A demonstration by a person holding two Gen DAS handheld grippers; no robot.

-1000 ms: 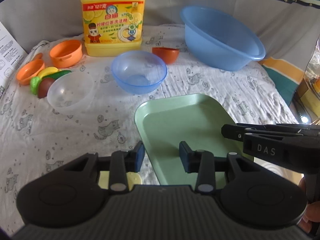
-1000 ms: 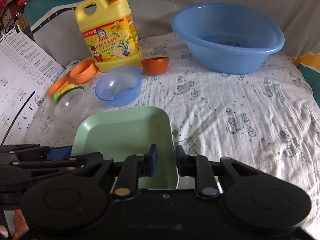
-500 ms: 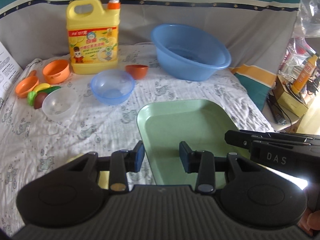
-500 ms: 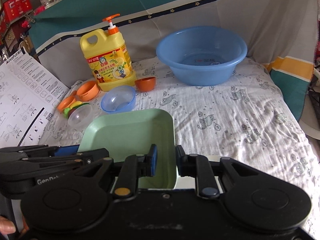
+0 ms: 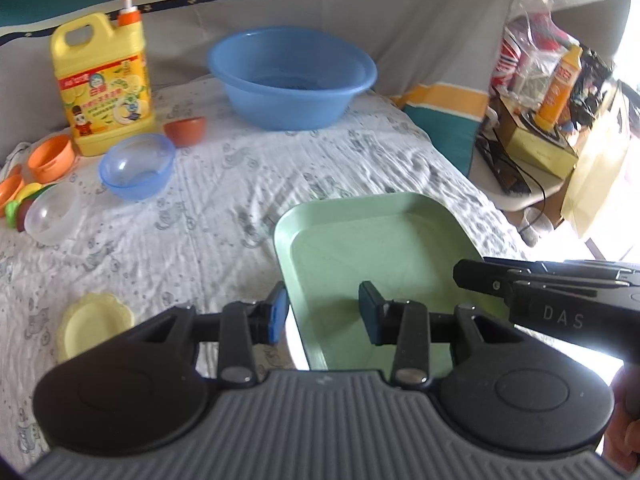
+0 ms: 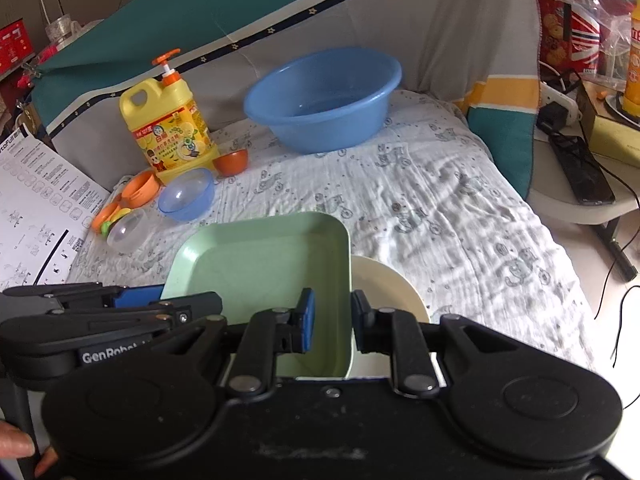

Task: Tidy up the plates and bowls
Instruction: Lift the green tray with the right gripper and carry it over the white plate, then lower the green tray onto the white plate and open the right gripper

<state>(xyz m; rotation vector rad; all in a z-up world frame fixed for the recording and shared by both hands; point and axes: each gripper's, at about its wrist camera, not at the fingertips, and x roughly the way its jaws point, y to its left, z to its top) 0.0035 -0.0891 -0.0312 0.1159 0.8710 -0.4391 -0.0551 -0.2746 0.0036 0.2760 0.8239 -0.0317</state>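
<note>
Each claw pinches one side wall of the green tray [image 5: 384,248]: the left claw [image 5: 322,313] grips its left rim, the right claw [image 6: 332,320] its right rim, so the tray hangs between them above the bed [image 5: 224,184]. A cream plate [image 6: 384,288] lies just under its right edge. This looks like the carrying step. Next, both hands must travel together, tray level, to wherever it belongs, perhaps the blue basin [image 5: 292,80].

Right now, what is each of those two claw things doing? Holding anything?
Left gripper: closed on the left edge of the green tray.
Right gripper: closed on the tray's right edge.
</note>
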